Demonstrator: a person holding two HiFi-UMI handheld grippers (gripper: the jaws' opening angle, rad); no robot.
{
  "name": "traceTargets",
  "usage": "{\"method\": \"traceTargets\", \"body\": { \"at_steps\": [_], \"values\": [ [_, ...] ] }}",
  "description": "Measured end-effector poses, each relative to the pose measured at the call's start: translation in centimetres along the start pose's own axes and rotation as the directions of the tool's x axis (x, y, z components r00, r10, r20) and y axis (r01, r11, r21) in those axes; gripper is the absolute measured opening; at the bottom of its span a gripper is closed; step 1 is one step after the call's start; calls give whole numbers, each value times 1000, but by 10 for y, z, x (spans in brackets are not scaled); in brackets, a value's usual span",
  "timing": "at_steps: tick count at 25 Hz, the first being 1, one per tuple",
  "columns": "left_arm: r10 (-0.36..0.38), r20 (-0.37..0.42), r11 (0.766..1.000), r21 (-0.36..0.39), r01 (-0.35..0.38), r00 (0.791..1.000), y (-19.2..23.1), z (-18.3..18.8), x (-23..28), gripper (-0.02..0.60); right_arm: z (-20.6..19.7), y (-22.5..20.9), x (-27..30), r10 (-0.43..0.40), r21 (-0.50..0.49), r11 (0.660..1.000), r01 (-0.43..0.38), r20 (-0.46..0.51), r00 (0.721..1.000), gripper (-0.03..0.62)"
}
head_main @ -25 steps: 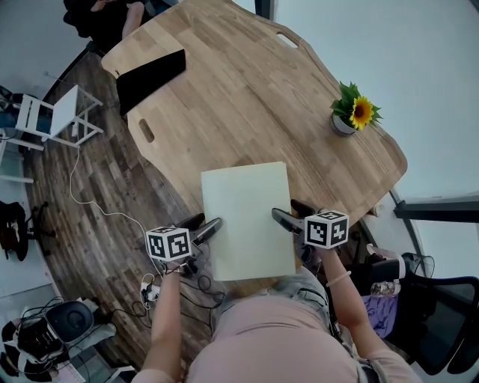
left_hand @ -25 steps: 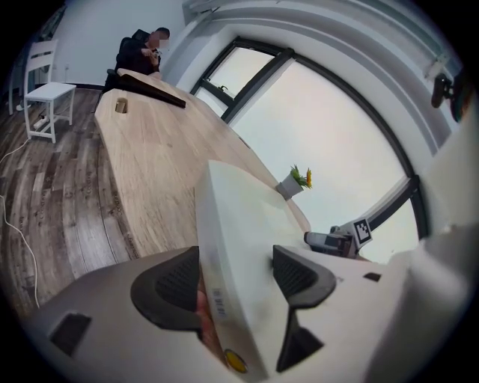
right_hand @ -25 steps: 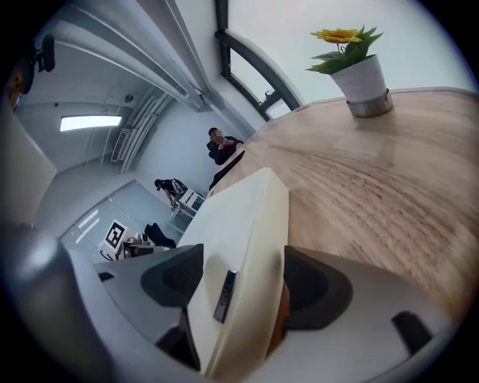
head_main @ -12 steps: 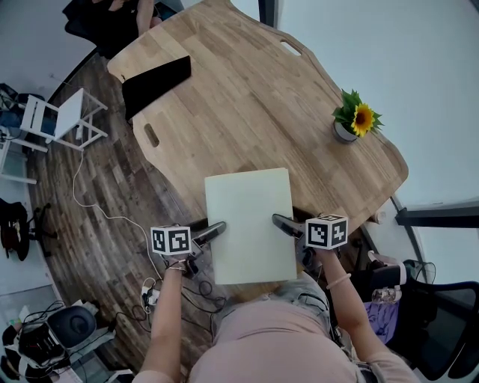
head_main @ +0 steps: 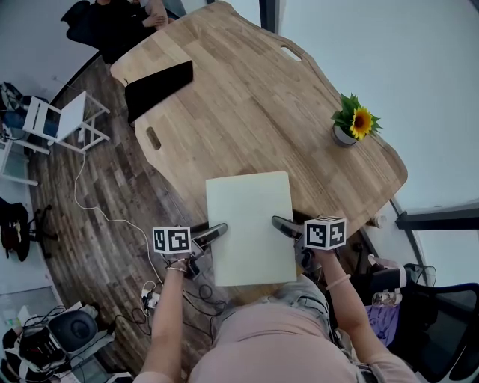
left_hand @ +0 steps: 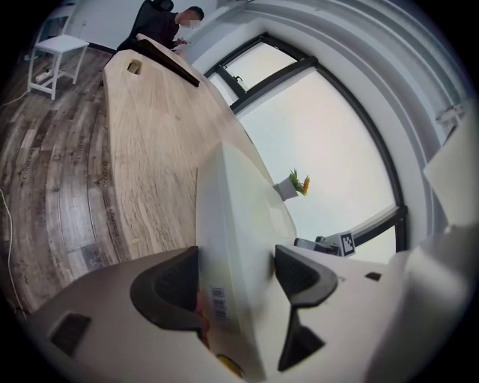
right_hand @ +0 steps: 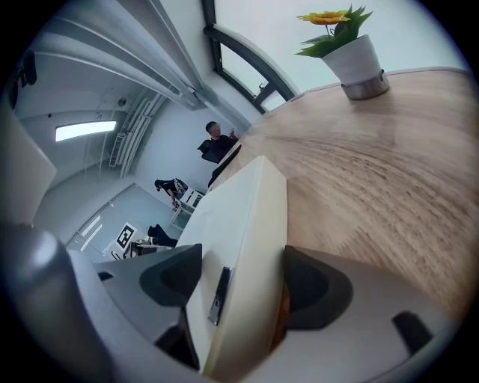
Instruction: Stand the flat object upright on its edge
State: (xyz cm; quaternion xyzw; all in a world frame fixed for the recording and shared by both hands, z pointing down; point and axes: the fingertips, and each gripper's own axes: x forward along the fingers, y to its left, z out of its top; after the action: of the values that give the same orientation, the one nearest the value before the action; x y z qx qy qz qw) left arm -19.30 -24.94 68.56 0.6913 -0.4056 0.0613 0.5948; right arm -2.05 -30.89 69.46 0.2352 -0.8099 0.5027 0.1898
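Observation:
A pale yellow flat box lies on the wooden table, its near end sticking out over the near edge. My left gripper is at the box's left side. In the left gripper view the box sits between the jaws of the left gripper. Those jaws have just been opening and one pad rests on it without a visible squeeze. My right gripper is at the box's right side. In the right gripper view both pads of the right gripper press on the box.
A potted sunflower stands near the table's right edge. A black flat object lies at the far left corner, near a seated person. A white stool and cables are on the floor to the left.
The left gripper has edged slightly further onto the box's left side. The box and the right gripper keep their places. The head view has shifted a little.

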Motion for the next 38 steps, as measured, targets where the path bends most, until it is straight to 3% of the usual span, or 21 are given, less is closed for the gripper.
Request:
{"method": "traceTargets", "body": {
  "at_steps": [9, 25, 38],
  "values": [
    [30, 10, 999, 14, -30, 1000, -9, 3, -3, 299, 4, 4, -5, -14, -3, 1000, 14, 18, 1000, 330],
    [28, 77, 987, 157, -40, 997, -44, 26, -26, 299, 24, 35, -29, -32, -97, 994, 42, 109, 994, 316],
    [-6, 104, 975, 223, -17, 995, -63, 30, -51, 299, 30, 70, -48, -57, -185, 978, 93, 194, 979, 310]
  ]
}}
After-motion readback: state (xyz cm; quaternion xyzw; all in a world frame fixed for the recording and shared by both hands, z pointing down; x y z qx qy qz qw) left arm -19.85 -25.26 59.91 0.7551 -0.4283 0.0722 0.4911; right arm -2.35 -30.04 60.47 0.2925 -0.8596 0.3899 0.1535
